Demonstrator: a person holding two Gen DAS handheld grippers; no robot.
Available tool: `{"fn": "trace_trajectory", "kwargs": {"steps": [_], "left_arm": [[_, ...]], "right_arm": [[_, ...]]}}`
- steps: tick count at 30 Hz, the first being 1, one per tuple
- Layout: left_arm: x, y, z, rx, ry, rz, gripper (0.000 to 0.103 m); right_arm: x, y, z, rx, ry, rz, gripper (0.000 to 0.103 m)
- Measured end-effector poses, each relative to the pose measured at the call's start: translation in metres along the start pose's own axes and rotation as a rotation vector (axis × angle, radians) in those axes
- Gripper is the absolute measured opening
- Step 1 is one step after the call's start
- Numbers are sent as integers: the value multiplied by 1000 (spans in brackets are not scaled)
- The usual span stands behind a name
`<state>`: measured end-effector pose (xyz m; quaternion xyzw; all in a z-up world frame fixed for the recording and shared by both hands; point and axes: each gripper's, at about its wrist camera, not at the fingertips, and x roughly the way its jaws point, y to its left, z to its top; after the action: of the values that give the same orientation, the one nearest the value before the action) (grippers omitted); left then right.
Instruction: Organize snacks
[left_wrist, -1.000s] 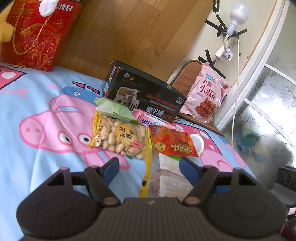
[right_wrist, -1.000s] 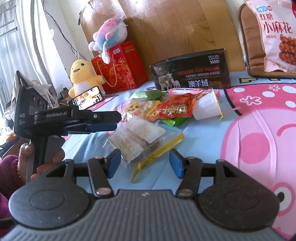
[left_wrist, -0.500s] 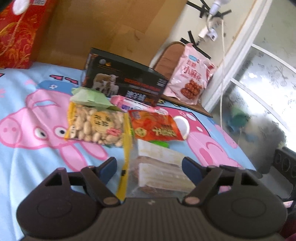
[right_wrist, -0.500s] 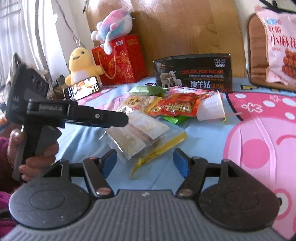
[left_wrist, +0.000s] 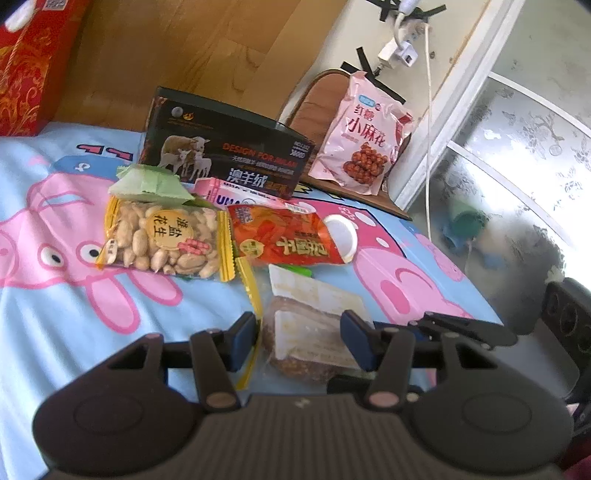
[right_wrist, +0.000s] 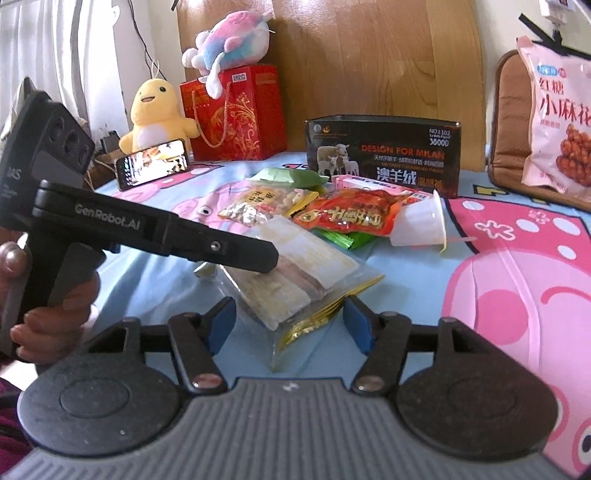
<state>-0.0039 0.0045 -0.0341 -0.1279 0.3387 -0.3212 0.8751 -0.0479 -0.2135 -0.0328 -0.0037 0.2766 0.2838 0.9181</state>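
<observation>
Both grippers converging on clear zip bag of layered cake slices with yellow seal strip (left_wrist: 314, 325), lying flat on blue cartoon-pig bedsheet (left_wrist: 55, 295), nearest of the snack pile. Left gripper (left_wrist: 299, 341) pitched down over bag's near end, jaws closing, bag between blue pads (left_wrist: 242, 338) but pads not seen pressing yet, so no grip confirmed. Right gripper (right_wrist: 290, 325) low at the yellow-seal end, jaws also closing, bag's corner in the gap, pads clear of plastic on both sides. Two-ended approach likely because bag is wide, floppy and slick; single pinch would probably let it sag or slide. Rest of pile bunched just beyond: clear peanut pack with yellow edges (left_wrist: 162, 240), orange-red crinkly snack pouch (left_wrist: 284, 243) overlapping white plastic jelly cup (right_wrist: 421, 225), pale green wrapper (left_wrist: 147, 182), pink flat carton (left_wrist: 236, 192), all in front of black box with sheep print (left_wrist: 221, 147), perhaps the intended container, cannot tell. Large pink bag of fried twists (left_wrist: 365, 136) propped apart on brown cushion (right_wrist: 508, 122) by the wall. Red gift bag (right_wrist: 236, 114), yellow plush (right_wrist: 155, 110), pastel plush (right_wrist: 229, 40) and propped phone (right_wrist: 153, 164) at far side, not in play. Sorting judged barely started; next needs firm squeeze on bag before lifting.
</observation>
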Motion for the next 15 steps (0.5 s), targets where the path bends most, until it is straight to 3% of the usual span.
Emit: {"fn": "trace_trajectory", "kwargs": {"steps": [15], "left_arm": [[0, 0, 0, 5, 3, -7, 53]], "right_arm": [[1, 3, 0, -14, 2, -15, 64]]}}
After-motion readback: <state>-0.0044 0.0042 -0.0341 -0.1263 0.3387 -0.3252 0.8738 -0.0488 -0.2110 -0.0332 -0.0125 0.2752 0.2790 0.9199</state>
